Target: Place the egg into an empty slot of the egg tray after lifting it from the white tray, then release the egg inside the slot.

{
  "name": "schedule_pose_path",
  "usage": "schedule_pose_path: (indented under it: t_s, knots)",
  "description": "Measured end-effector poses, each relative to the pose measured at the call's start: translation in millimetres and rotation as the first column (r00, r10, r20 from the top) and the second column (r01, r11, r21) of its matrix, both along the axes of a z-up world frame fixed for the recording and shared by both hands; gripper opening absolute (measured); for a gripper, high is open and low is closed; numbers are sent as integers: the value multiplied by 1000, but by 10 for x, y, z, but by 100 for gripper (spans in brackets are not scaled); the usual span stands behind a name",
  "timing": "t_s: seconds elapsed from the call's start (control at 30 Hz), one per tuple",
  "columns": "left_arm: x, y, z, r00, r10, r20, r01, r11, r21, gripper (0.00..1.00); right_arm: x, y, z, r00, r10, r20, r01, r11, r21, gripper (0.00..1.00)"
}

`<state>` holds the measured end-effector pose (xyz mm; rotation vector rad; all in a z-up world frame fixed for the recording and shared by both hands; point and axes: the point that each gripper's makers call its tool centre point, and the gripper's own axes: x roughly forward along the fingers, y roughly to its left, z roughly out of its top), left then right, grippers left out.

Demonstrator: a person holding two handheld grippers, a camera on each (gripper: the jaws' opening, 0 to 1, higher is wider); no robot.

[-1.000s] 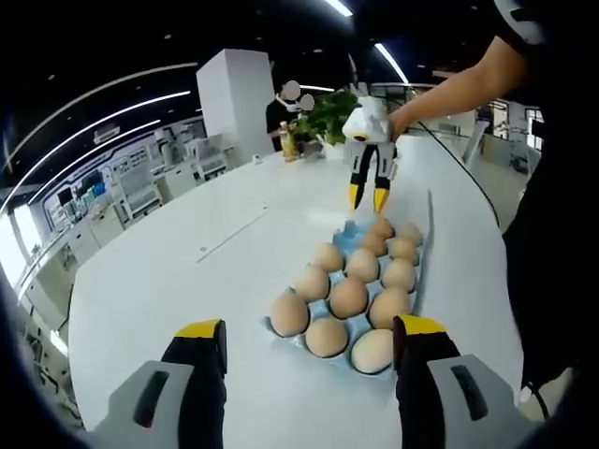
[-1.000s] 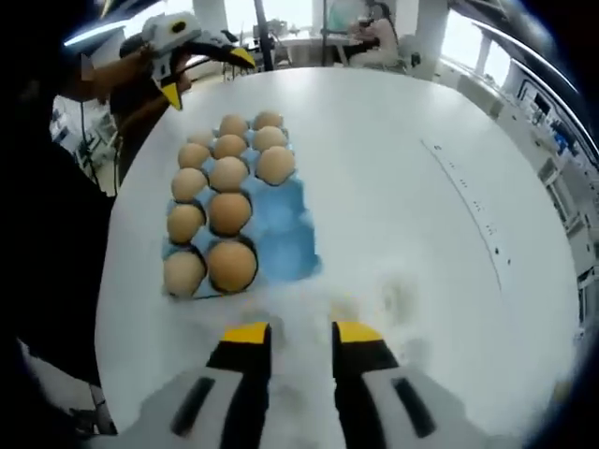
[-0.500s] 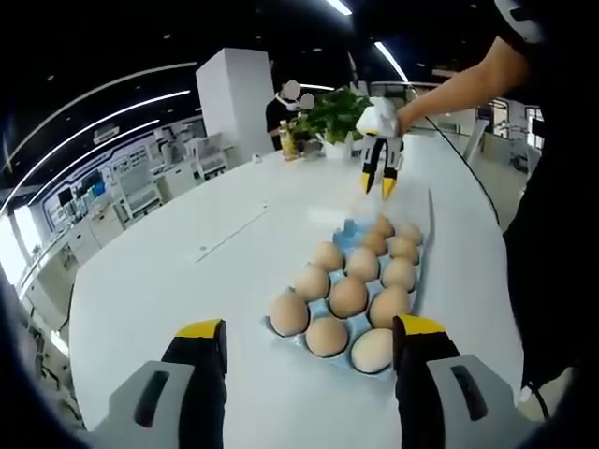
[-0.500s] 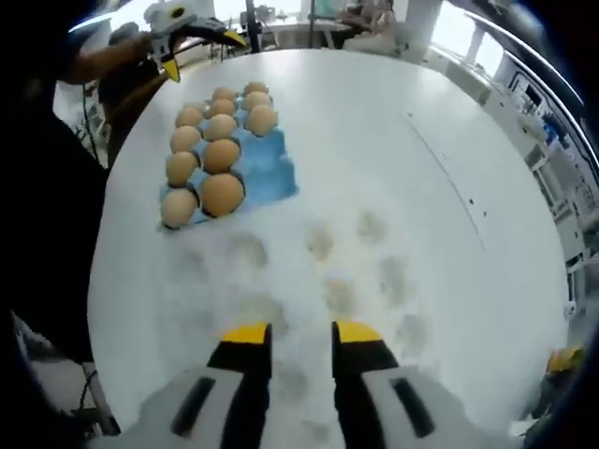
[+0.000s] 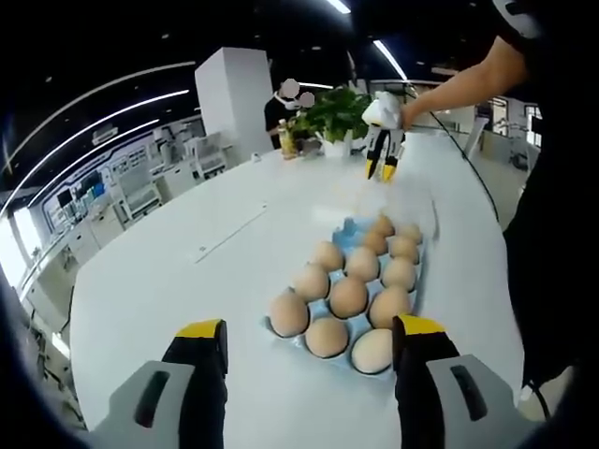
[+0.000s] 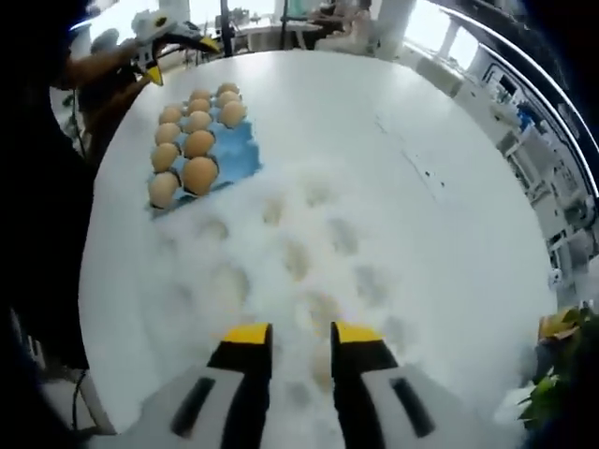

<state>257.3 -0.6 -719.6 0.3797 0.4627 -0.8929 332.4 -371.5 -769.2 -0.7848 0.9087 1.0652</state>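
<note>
The broad white oval table [image 6: 440,187] is carrying everything, and across its near half the pale, washed-out white tray [image 6: 281,271] is lying directly ahead of the right gripper [image 6: 302,332], with the blue moulded egg tray [image 6: 239,159] sitting just beyond its far edge. The right gripper is hovering over the white tray, its yellow-tipped jaws standing only narrowly apart and gripping nothing. The left gripper [image 5: 311,327] is waiting at the other end of the blue egg tray with its jaws spread wide and empty. Brown eggs [image 5: 348,296] are filling most of the blue egg tray, while bare blue slots are showing at the end nearest the white tray. The egg to be lifted is presumably sitting in one of the white tray's dimples, but glare is bleaching them so badly that I cannot tell which hold an egg. The step in hand looks like the reach for the pick-up. Doing it well means widening the right jaws before coming down, centring them on either side of one egg, and closing gently at its widest part so that it is neither cracking nor slipping. The carry should then be aiming at a bare blue slot, keeping clear of neighbouring eggs.
</note>
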Motion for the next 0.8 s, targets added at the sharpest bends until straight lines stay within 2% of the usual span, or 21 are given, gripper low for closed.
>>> schedule_pose_path:
  t_s: [0.13, 0.2, 0.37, 0.43, 0.5, 0.6, 0.8]
  knots:
    - [4, -19, -5, 1000, -3, -4, 3, 1000, 0, 73, 58, -309, -16, 999, 46, 25, -42, 989, -141, 25]
    - [3, -24, -8, 1000, -5, -5, 5, 1000, 1, 73, 58, -374, -59, 999, 46, 20, -42, 986, -161, 26]
    - [2, -24, -12, 1000, -4, -7, 4, 1000, 6, 73, 119, -420, -131, 992, 123, 25, -113, 964, -240, 27]
    - [-2, -21, -15, 1000, -4, -9, 4, 1000, 9, 72, 131, -379, -159, 993, 116, 8, -111, 967, -228, 27]
    - [-7, -11, -17, 1000, -2, -9, 2, 1000, 13, 72, 173, -379, -211, 990, 142, 0, -137, 958, -253, 27]
    - [-18, 17, -18, 1000, 3, -9, -3, 1000, 21, 72, 175, -384, -256, 987, 143, -71, -157, 949, -274, 27]
    - [-35, 60, -33, 1000, 18, -18, -18, 1000, 24, 72, 176, -384, -311, 977, 171, -129, -203, 931, -303, 28]
